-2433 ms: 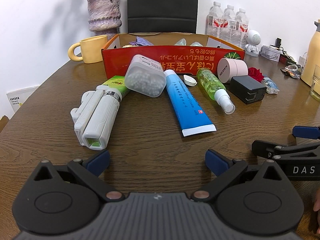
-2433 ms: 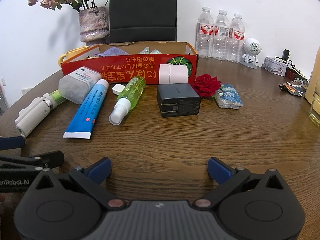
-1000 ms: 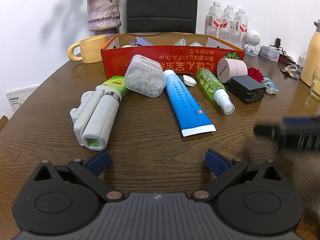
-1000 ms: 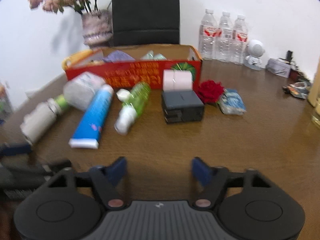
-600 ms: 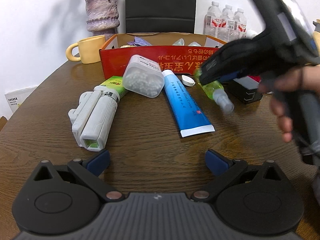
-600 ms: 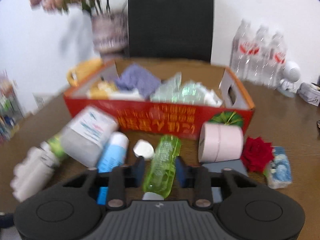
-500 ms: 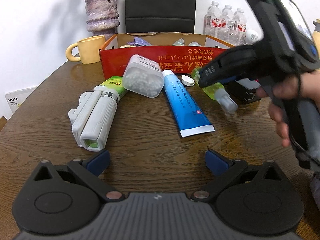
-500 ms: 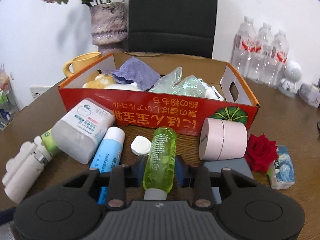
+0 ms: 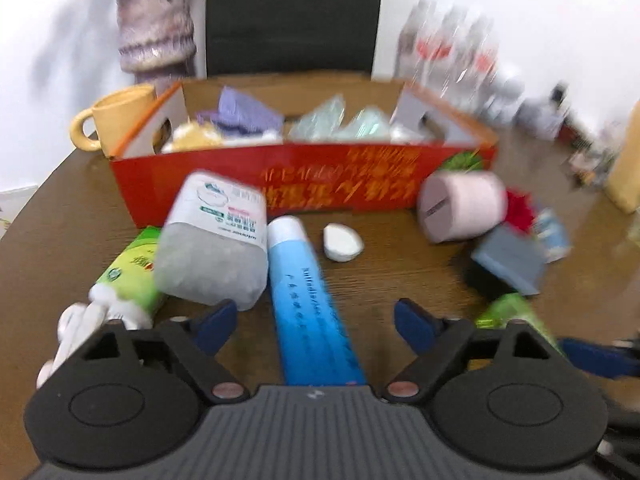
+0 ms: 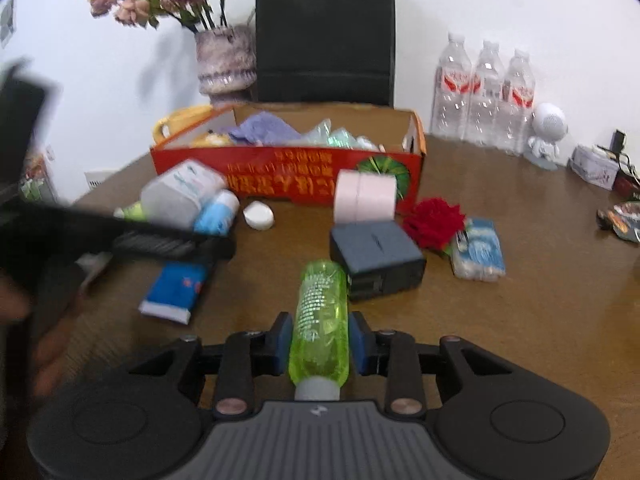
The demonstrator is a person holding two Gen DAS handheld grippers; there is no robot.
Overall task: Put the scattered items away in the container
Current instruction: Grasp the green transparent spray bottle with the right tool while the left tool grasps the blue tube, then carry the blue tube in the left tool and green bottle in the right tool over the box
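Wooden table is cluttered in the blurry left wrist view: left gripper spread wide, straddling the blue tube, pads not touching it. Right wrist view: right gripper clamped on the green spray bottle, held short of the red box.

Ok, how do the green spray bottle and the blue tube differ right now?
The green spray bottle is clamped in the right hand-held gripper and clear of the table; the blue tube lies flat, ungripped, between the left hand-held gripper's open fingers. The bottle is see-through, the tube opaque. Both are outside the red box.
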